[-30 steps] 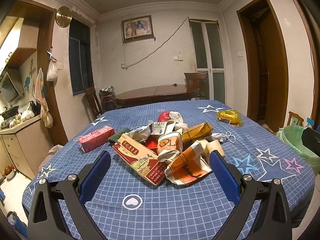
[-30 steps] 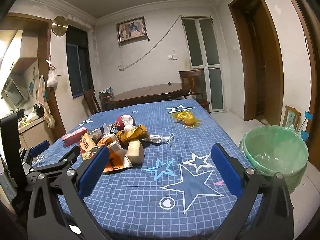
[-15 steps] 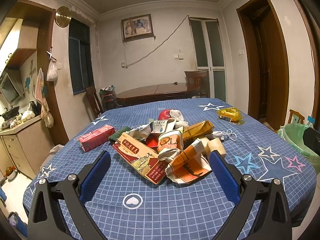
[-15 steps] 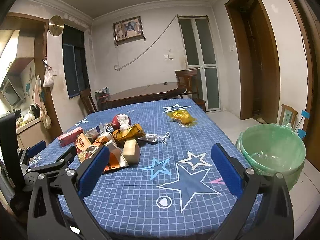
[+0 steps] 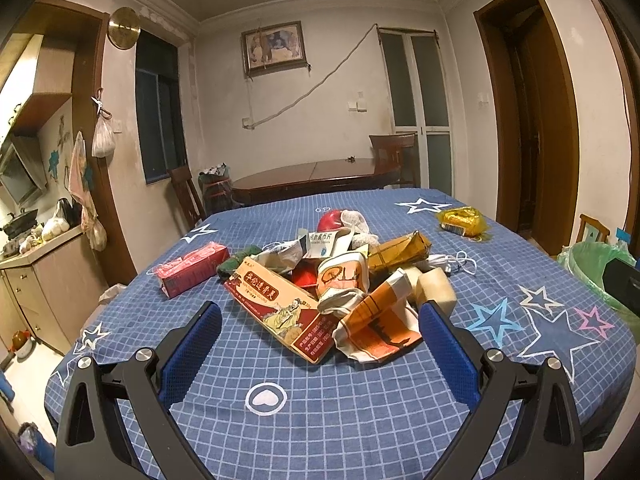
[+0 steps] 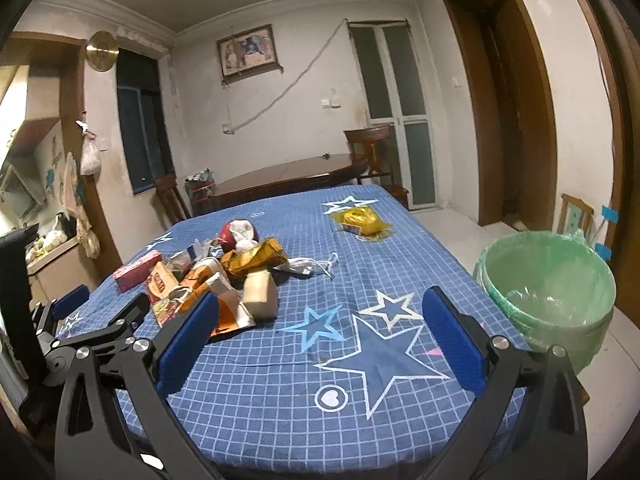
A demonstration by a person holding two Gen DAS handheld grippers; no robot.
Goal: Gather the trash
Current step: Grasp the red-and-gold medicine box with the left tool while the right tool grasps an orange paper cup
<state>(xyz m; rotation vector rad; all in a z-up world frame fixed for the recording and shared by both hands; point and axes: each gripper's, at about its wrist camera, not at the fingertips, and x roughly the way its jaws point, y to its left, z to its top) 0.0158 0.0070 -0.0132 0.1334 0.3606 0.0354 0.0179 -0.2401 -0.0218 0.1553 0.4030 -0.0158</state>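
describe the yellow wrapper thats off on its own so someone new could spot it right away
Start at the blue star-print tablecloth and find the trash pile near its middle. Look beyond it toward the far right corner: the crinkled yellow wrapper lies alone beside a white star, touching nothing else.

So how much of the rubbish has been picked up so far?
None that shows. The green-lined bin looks empty. The left gripper and right gripper are both open and hold nothing. Left to collect: the heap of boxes and wrappers, the pink carton and the yellow crinkled wrapper on the blue star-patterned cloth.
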